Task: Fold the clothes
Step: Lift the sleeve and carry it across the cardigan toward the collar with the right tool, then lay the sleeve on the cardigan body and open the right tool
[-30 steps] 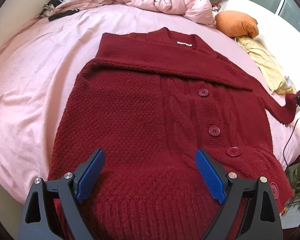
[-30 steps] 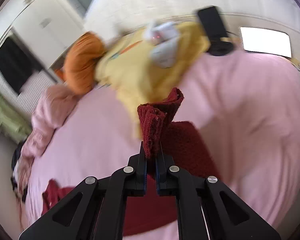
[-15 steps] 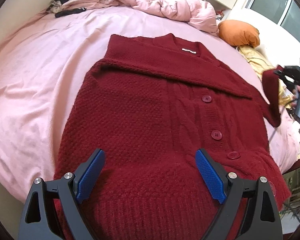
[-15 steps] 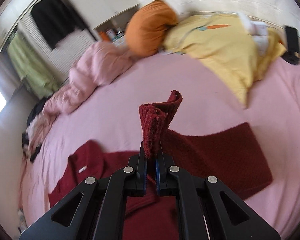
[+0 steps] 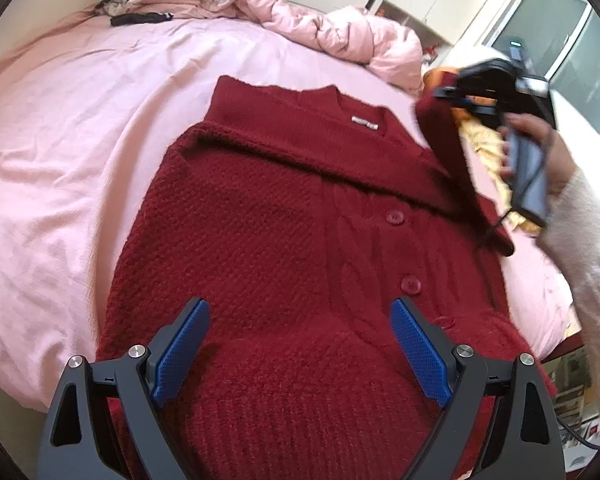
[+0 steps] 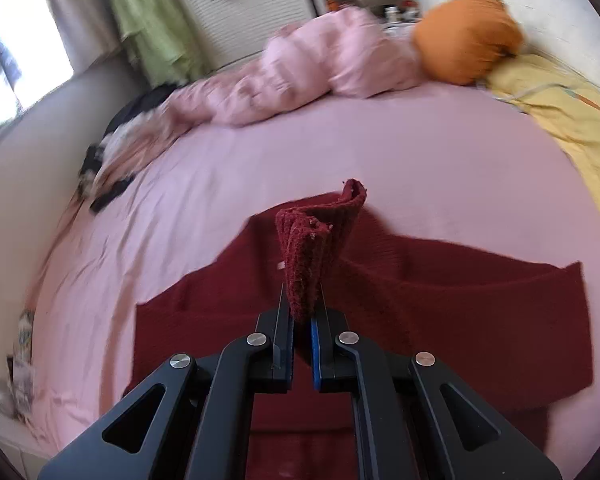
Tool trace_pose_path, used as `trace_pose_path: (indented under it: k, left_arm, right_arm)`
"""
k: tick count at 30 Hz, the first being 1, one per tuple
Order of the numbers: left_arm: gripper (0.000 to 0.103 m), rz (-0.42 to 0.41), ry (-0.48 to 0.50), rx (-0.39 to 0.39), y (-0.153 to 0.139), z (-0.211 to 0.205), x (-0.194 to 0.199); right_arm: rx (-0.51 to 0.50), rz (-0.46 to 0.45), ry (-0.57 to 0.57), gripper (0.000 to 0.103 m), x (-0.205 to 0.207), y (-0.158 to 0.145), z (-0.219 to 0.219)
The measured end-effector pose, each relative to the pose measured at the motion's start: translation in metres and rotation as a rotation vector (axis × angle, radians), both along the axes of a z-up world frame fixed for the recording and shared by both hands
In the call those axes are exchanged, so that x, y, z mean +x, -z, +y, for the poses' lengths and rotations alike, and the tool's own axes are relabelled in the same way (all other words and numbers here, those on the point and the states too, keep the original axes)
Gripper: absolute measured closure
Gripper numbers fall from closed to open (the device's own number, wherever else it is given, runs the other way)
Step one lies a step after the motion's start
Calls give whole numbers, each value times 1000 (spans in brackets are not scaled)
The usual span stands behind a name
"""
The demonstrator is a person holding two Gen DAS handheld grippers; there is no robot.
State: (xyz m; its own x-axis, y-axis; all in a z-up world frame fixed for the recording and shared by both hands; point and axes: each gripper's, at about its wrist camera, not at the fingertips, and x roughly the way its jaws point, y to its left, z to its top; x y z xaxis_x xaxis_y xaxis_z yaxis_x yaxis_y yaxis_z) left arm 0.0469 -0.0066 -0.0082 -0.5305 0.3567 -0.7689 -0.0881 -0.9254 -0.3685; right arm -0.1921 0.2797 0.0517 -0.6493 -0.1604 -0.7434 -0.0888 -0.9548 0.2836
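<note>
A: Where is the cardigan (image 5: 284, 240)?

B: It lies flat, front side up, on the pink bed sheet (image 5: 72, 152), with its buttons (image 5: 396, 217) showing. One sleeve is folded across the chest.

A: State of the left gripper (image 5: 300, 350)?

B: Its jaws stand wide apart above the hem. Nothing is between the blue pads (image 5: 180, 354).

A: And the right gripper (image 6: 302, 332)?

B: It is clamped on the cuff of the other sleeve (image 6: 320, 240), which sticks up bunched from between the jaws. The sleeve is lifted over the cardigan body. In the left wrist view, a hand (image 5: 540, 160) in a pale sleeve holds that gripper beside the collar.

A: Surroundings?

B: A pink duvet (image 6: 308, 68), an orange pillow (image 6: 464, 38) and a yellow cloth (image 6: 568, 120) lie at the far side of the bed.
</note>
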Motion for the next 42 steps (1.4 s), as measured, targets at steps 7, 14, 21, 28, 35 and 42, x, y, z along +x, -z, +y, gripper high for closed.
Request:
trace_pose_path:
  k: [7, 14, 21, 28, 35, 42]
  left_arm:
    - [11, 49, -37, 74, -4, -16, 7]
    - [11, 71, -83, 180, -5, -34, 13]
    - [11, 69, -78, 194, -4, -34, 12]
    - [11, 59, -76, 192, -4, -36, 11]
    - [11, 48, -77, 183, -2, -37, 11]
    - [11, 47, -85, 157, -3, -32, 11]
  right_arm:
    - [30, -40, -124, 97, -21, 17, -90]
    - [67, -107, -220, 97, -34, 45, -156]
    - [77, -184, -301, 96, -36, 82, -188]
    - [117, -287, -379, 94, -37, 128, -200]
    - [207, -278, -452, 85, -38, 129, -212]
    - [67, -271, -574, 63, -22, 94, -211]
